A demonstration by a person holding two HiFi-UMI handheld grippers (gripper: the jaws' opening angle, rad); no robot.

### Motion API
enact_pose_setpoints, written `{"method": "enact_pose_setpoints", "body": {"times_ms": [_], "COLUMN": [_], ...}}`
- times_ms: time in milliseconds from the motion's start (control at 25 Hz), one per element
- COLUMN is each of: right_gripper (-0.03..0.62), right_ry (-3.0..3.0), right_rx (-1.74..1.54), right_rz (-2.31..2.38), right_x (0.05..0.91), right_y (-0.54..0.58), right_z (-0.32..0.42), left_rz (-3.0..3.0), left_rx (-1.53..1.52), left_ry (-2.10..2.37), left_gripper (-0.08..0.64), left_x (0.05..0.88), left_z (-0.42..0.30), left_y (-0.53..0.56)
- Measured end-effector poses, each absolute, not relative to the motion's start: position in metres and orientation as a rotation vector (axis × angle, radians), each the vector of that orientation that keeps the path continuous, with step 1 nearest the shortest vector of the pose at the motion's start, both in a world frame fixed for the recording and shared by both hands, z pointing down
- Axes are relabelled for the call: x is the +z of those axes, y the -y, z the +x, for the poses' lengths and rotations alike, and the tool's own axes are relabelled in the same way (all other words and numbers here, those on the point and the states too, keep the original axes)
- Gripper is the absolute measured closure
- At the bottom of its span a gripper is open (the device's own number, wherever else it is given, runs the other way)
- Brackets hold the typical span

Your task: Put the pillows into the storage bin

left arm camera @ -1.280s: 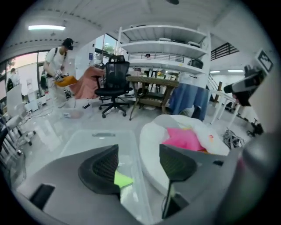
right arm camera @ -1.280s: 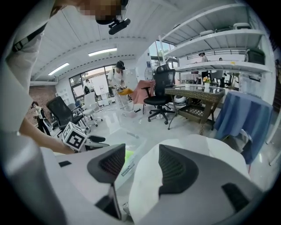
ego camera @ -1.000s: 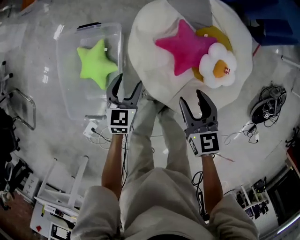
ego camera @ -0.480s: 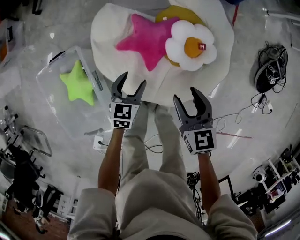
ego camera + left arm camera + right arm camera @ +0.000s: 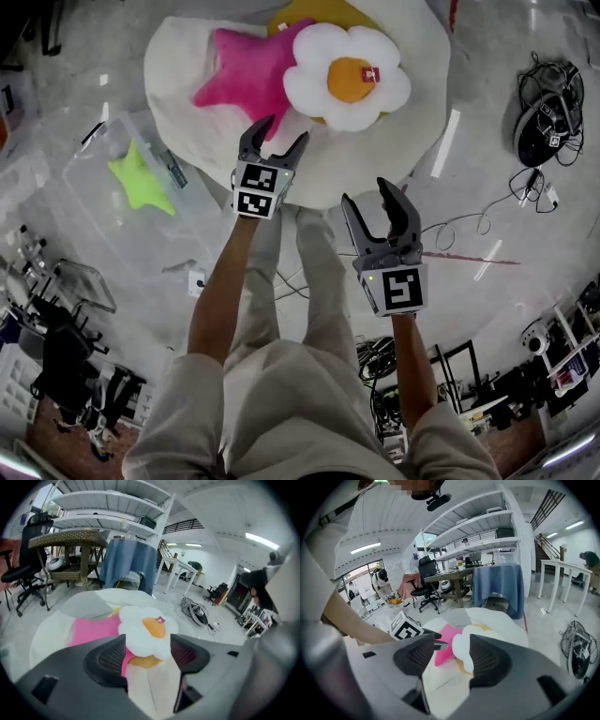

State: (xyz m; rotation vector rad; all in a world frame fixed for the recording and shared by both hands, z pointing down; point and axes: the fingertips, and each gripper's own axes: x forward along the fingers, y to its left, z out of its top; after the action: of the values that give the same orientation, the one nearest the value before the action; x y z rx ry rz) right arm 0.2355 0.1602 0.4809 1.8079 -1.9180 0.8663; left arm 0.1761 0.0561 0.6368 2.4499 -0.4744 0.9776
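Note:
On a big white beanbag (image 5: 187,56) lie a pink star pillow (image 5: 246,75), a white flower pillow with an orange centre (image 5: 342,80) and, under them, a yellow pillow (image 5: 305,14). A lime green star pillow (image 5: 139,178) sits inside the clear storage bin (image 5: 94,202) at the left. My left gripper (image 5: 275,139) hovers open over the beanbag's near edge, just short of the flower pillow (image 5: 146,630). My right gripper (image 5: 367,192) is open too, nearer me, above the floor, empty. The pink star (image 5: 446,645) and flower (image 5: 461,651) show between its jaws from afar.
Cables and a round black device (image 5: 548,112) lie on the floor at the right. A metal rack (image 5: 80,291) and office clutter stand at the left. The person's legs (image 5: 309,272) reach toward the beanbag. Shelving, a wicker table (image 5: 70,541) and a blue-draped table (image 5: 129,559) stand behind.
Both grippers swung right, away from the bin and toward the beanbag. The left one now reaches over the beanbag's edge near the flower pillow. The bin has shifted to the left of the view.

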Motion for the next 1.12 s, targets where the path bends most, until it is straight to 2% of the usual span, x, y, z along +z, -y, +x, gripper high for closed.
{"method": "enact_pose_setpoints", "body": {"times_ms": [520,800,1120], "right_gripper": [0.365,0.368,0.368], "right_ry": [1.929,1.923,1.909], "right_rx": [0.936,0.961,0.985], "right_rz": [1.819,1.816,1.803], "right_x": [0.500,0.512,0.520], "right_y": [-0.172,-0.176,-0.186], "right_z": [0.274,0.285,0.288], "left_rz": [1.708,1.679,1.688], "left_rx": [0.457,0.580,0.687], "left_ry": [0.653,0.679,0.635], "left_gripper": [0.278,0.267,0.268], "left_x": [0.696,0.734,0.755], "left_z": [0.214,0.205,0.231], "left_y": [-0.010,-0.005,-0.005]}}
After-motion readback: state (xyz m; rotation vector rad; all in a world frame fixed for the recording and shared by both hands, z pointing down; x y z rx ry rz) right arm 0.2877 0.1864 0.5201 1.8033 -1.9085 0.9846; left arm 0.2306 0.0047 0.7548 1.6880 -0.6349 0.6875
